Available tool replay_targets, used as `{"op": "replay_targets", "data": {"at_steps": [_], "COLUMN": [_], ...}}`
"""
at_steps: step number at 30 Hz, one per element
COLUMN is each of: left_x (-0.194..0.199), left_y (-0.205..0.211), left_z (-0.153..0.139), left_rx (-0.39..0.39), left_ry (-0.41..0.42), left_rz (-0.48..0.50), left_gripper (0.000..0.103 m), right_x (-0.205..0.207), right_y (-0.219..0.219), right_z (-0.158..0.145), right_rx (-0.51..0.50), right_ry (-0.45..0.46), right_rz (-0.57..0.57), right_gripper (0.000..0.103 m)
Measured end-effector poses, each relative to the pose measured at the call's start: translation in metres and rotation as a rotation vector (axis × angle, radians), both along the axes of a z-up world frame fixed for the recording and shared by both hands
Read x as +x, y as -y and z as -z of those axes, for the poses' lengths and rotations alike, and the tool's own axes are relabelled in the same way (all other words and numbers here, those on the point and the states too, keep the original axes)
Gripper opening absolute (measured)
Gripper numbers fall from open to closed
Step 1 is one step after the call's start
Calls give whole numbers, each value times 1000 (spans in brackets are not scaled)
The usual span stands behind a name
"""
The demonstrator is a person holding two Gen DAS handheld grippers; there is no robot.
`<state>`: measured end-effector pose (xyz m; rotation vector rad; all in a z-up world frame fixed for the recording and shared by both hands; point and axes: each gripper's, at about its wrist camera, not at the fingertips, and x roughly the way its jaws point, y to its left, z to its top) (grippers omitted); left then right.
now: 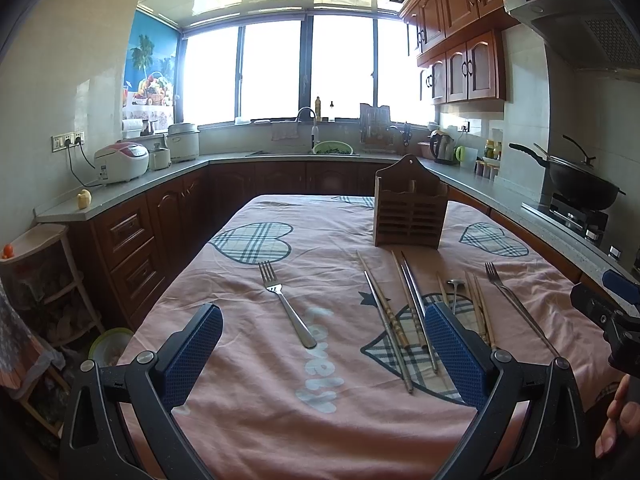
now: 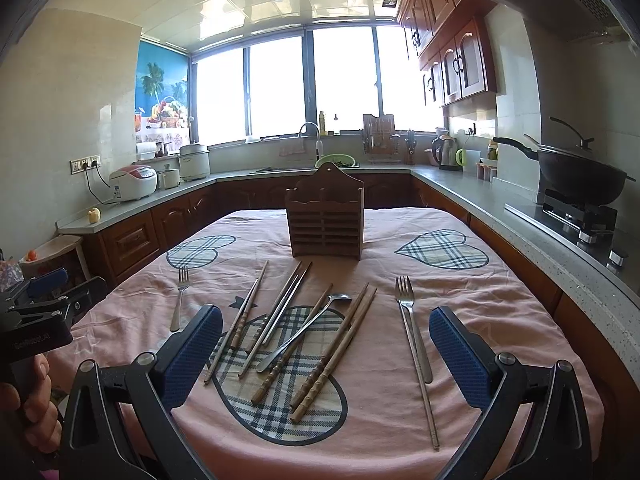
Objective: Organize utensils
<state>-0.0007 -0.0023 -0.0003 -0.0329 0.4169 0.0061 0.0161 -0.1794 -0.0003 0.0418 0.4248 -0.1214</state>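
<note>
A slatted wooden utensil holder (image 1: pixel 410 210) (image 2: pixel 326 220) stands upright on the far half of the pink tablecloth. One fork (image 1: pixel 286 304) (image 2: pixel 180 300) lies alone to the left. In front of the holder lie several metal chopsticks (image 1: pixel 416 304) (image 2: pixel 280 308), wooden chopsticks (image 2: pixel 336 352) and a small metal spoon (image 2: pixel 304 332). A second fork (image 1: pixel 516 300) (image 2: pixel 412 320) lies to the right beside a long metal chopstick (image 2: pixel 424 392). My left gripper (image 1: pixel 324 312) hovers open above the near table, holding nothing. My right gripper (image 2: pixel 326 313) is open over the chopstick pile, also holding nothing.
The table (image 2: pixel 520 280) is ringed by a kitchen counter (image 1: pixel 224 158) with rice cookers (image 1: pixel 122 162), a sink (image 1: pixel 312 152), a kettle (image 2: pixel 446 154) and a wok (image 2: pixel 580 176) on the stove. A hand (image 2: pixel 28 400) holds the left gripper's grip. A shelf (image 1: pixel 48 264) stands at left.
</note>
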Motion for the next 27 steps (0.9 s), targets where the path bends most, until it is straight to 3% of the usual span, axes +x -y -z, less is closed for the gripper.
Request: {"op": "replay_targets", "data": {"at_steps": [27], "left_x": [1], "left_y": [1], "left_z": [4], "left_rx": [2], "left_ry": [-2], "left_rz": [-3], "left_gripper": [102], "right_x": [0], "right_y": [-4], "right_z": [-1], "right_rx": [-3], "right_ry": [-4], "right_rz": [-11], "right_gripper": [103]}}
